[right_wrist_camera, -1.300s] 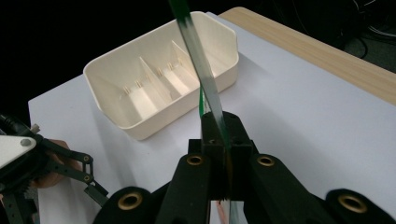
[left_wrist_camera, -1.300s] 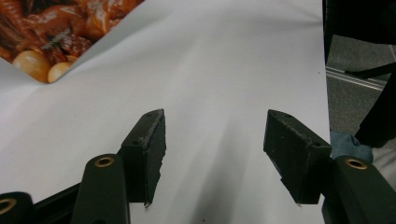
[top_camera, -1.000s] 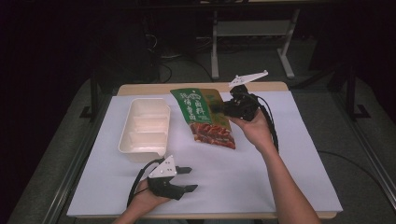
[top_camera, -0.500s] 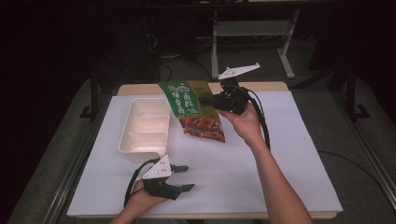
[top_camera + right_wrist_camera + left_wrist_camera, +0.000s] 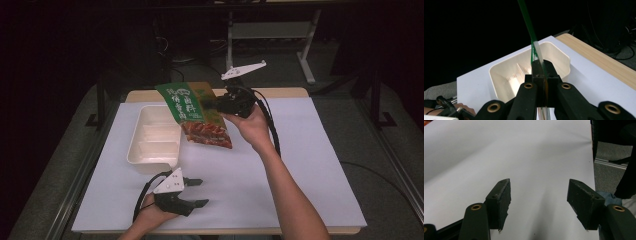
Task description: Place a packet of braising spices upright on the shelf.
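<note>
Low at the left of the high view the left gripper (image 5: 192,192) rests on the white sheet (image 5: 300,170), its jaws spread wide with nothing between them; its own view looks out over bare sheet. Just above it, left of centre, sits the cream tray (image 5: 137,150), divided into compartments and apparently empty. Right of that, near the upper middle, the green snack packet (image 5: 197,112) hangs in the air, tilted, its lower corner close over the tray's right rim, pinched by its edge in the right gripper (image 5: 215,103), whose jaws are clamped tight on it in the right gripper view. I'd judge the packet is being carried to the tray; next it wants swinging left and lowering flat inside. The dividers may keep it from lying level
</note>
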`<state>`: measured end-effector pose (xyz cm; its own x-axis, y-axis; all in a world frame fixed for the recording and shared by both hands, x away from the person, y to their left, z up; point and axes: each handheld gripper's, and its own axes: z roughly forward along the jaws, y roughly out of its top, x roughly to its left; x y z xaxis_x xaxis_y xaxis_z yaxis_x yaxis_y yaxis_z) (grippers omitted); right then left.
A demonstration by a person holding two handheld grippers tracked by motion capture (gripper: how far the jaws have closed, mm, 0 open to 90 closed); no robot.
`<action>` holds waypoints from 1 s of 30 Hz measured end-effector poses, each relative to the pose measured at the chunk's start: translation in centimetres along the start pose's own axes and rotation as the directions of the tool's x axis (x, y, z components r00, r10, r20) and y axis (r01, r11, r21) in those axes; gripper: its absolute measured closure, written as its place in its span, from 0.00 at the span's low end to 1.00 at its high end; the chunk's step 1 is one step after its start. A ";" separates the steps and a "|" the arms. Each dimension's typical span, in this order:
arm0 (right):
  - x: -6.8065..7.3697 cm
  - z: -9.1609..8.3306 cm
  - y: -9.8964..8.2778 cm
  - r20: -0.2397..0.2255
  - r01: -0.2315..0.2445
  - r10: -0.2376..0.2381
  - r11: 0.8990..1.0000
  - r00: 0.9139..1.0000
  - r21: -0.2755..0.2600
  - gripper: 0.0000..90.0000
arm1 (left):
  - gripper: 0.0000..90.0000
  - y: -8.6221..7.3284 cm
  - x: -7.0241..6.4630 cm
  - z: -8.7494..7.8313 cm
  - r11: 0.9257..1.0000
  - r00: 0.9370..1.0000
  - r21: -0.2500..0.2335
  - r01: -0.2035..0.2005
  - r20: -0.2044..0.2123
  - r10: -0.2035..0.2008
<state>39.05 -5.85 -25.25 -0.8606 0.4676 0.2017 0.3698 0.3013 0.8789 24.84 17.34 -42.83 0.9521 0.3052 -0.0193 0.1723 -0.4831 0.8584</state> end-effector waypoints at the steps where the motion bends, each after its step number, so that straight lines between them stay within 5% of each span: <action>1: 0.1 0.0 0.1 -0.002 0.004 -0.004 1.000 1.000 -0.004 1.00 | 0.39 0.0 0.0 0.0 1.000 1.000 -0.002 0.000 -0.001 0.000; 30: 2.9 3.5 3.5 -0.095 0.058 -0.061 0.998 0.994 -0.039 1.00 | 0.39 -0.1 -0.4 0.3 0.999 0.999 0.013 -0.030 0.019 0.029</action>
<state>39.07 -0.49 -23.12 -0.9111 0.3670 0.1876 0.3054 0.2956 0.9052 24.50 16.99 -43.05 0.9613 0.2753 -0.0037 0.1473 -0.5029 0.8517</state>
